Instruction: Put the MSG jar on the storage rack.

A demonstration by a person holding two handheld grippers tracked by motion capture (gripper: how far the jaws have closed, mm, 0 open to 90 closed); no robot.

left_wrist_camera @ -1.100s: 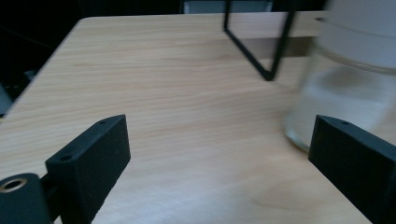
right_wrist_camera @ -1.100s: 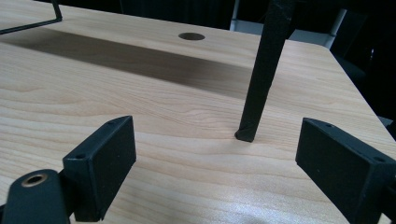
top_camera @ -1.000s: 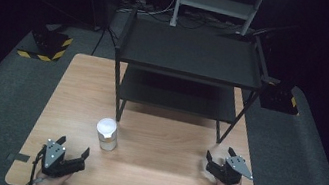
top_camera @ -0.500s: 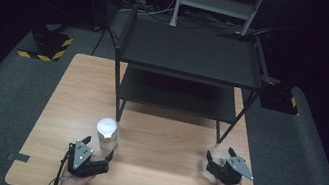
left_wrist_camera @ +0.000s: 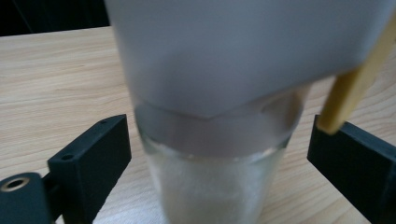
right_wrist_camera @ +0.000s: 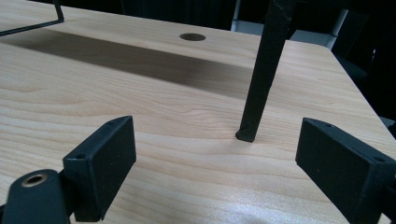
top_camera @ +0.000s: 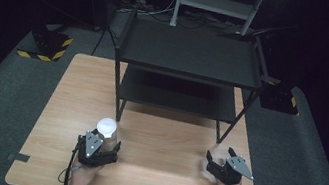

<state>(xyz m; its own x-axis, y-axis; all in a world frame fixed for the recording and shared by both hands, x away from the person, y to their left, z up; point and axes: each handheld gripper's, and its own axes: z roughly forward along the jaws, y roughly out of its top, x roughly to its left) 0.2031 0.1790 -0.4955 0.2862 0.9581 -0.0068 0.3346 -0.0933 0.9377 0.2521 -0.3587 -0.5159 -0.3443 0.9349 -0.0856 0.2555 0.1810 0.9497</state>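
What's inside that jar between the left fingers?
Through the clear lower wall of the jar, a white grainy fill shows. The white lid covers the top and a frosted band hides the upper part, so the fill level above that can't be seen.

L gripper [top_camera: 102,146] jaws spread, R gripper [top_camera: 222,160] open too, both seemingly low

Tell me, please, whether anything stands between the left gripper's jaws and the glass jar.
Nothing visible does. The left gripper is open with the glass jar already between its jaws, a small gap showing on each side above the wooden table.
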